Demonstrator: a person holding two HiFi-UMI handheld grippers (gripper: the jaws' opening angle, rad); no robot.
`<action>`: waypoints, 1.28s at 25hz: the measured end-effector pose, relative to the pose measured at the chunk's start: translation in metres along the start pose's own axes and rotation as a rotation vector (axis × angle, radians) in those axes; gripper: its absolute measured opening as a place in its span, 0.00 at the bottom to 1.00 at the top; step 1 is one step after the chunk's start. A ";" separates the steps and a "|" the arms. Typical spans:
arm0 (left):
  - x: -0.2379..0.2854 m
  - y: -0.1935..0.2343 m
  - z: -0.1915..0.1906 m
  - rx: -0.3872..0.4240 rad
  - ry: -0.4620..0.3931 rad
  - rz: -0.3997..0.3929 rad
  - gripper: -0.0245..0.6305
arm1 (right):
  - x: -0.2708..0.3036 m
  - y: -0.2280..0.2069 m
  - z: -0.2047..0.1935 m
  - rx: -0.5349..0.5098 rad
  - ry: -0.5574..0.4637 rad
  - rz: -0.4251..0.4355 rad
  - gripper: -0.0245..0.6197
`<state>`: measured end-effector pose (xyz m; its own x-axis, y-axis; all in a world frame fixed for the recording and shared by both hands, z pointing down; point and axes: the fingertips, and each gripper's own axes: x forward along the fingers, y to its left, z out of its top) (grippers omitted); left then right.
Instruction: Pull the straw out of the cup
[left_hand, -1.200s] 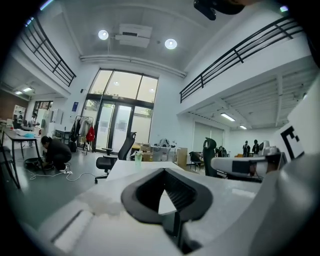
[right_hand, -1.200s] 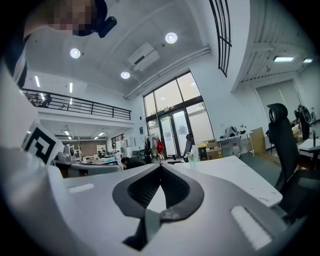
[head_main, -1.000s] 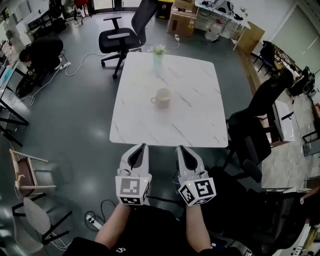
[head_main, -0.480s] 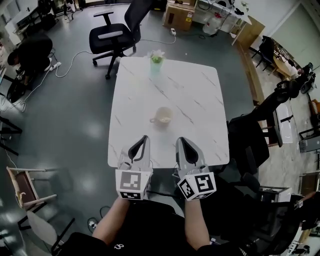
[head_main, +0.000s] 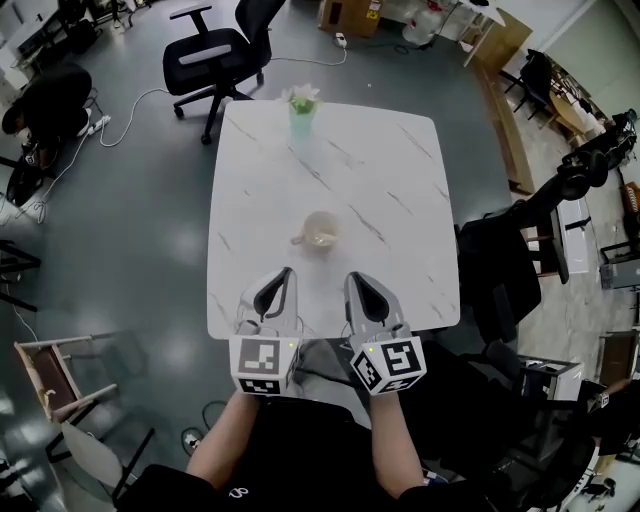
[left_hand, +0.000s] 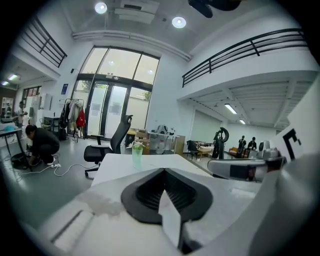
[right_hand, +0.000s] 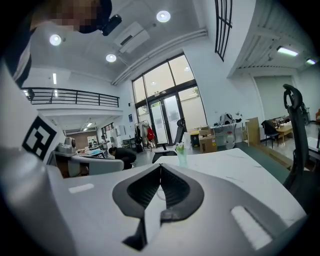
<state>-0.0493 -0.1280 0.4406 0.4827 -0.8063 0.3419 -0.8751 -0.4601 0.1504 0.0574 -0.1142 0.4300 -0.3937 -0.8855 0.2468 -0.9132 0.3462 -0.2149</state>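
Cup: where is it sitting for you now?

— Around the middle of the table, on its own, with the handle turned to my left. Over the last second my head view has closed in. The table's near edge used to lie clear ahead of both tongs, and now their tips overlap it. The cup is nearer, but it's well apart from either tip.

— So the pull hasn't started?

— No, I'd judge this is only the approach. The left gripper and right gripper hang side by side. Each one's own view shows its jaws pressed together at the tips with nothing between them. I'll have to open one before I can grab anything.

— And the straw?

— I can't pick it out from up here; the cup's mouth is too small to read.

— Surfaces?

— The cup looks cream, rounded and glazed, with a loop handle. The tabletop is smooth and white with thin grey veins and rounded corners, so I'd guess the cup could slide unless one tong steadies it. The tongs are matte white shells with black ribbed pads. A pale green glass vase with flowers stands near the far edge, out of my way.
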 end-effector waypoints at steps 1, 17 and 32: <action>0.004 0.000 -0.004 -0.002 0.009 -0.001 0.04 | 0.003 -0.003 -0.003 0.002 0.010 0.002 0.04; 0.055 0.003 -0.036 -0.020 0.124 0.011 0.04 | 0.064 -0.046 -0.057 0.052 0.152 0.048 0.15; 0.069 0.009 -0.059 -0.024 0.198 0.030 0.04 | 0.101 -0.062 -0.099 0.085 0.235 0.068 0.19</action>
<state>-0.0262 -0.1661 0.5205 0.4418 -0.7296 0.5220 -0.8907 -0.4261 0.1583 0.0637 -0.1940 0.5615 -0.4764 -0.7611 0.4402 -0.8757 0.3659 -0.3150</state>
